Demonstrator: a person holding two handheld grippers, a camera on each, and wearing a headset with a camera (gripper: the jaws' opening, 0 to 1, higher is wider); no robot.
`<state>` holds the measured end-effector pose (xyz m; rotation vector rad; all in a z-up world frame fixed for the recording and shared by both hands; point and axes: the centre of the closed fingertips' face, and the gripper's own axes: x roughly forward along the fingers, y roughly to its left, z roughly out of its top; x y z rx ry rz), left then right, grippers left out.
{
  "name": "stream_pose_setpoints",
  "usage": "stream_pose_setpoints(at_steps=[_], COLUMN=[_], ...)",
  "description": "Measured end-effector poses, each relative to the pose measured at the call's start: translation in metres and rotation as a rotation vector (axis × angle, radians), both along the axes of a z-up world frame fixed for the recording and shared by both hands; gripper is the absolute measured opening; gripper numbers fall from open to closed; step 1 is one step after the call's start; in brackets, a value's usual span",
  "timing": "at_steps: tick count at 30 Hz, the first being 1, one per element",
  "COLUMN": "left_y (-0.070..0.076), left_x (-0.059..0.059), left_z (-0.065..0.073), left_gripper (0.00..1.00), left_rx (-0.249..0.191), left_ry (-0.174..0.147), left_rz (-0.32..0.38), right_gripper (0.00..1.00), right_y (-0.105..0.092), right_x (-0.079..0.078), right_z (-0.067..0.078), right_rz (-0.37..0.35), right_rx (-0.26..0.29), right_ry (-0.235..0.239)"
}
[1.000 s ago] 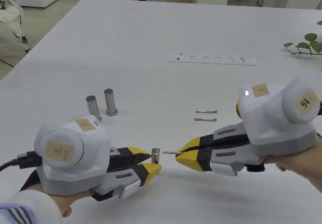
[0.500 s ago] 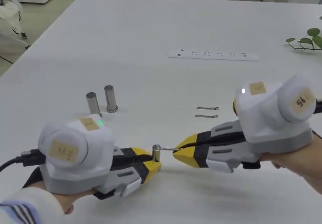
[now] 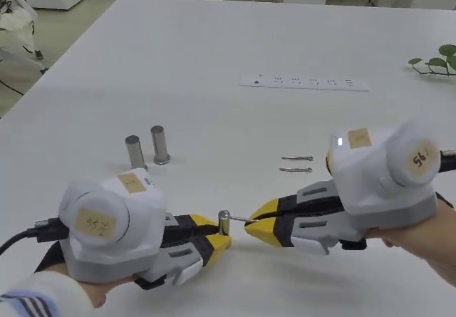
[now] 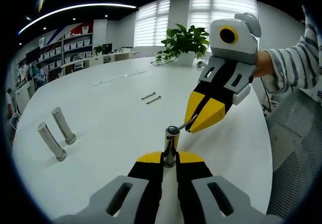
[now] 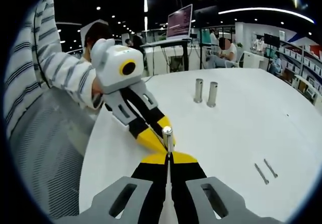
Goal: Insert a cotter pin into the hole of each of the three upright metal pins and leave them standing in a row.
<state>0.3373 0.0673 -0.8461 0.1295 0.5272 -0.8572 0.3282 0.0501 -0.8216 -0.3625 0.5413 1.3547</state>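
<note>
My left gripper (image 3: 219, 236) (image 4: 170, 158) is shut on an upright metal pin (image 3: 224, 223) (image 4: 171, 143) (image 5: 167, 137), held just above the white table (image 3: 214, 60). My right gripper (image 3: 254, 224) (image 5: 169, 156) is shut on a thin cotter pin (image 3: 241, 219) (image 4: 187, 123), whose tip meets the top of the held pin. Two more metal pins (image 3: 134, 152) (image 3: 159, 144) stand upright side by side at the left (image 4: 51, 141) (image 4: 63, 125) (image 5: 198, 90) (image 5: 212, 94). Two loose cotter pins (image 3: 297, 164) (image 4: 151, 97) (image 5: 265, 170) lie flat on the table beyond the right gripper.
A white power strip (image 3: 305, 82) lies across the far middle of the table. A green plant (image 3: 434, 59) (image 4: 185, 42) sits at the right edge. Chairs and desks stand beyond the table.
The right gripper has moved left, bringing the cotter pin's tip from a short gap away up against the top of the held metal pin. The head camera has shifted slightly.
</note>
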Motion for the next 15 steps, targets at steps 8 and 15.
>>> stream_pose_setpoints(at_steps=[8, 15], left_y=[-0.0001, 0.0002], left_x=[0.0001, 0.0001], left_z=[-0.0001, -0.0001], left_gripper=[0.07, 0.07], left_rx=[0.012, 0.015], left_ry=[-0.007, -0.012], left_rz=[-0.017, -0.026], right_gripper=[0.02, 0.02], right_y=[0.0007, 0.001], right_x=[-0.0006, -0.0019], right_z=[0.0024, 0.001], right_rz=[0.048, 0.081], right_rx=[-0.053, -0.103], right_ry=[-0.055, -0.095])
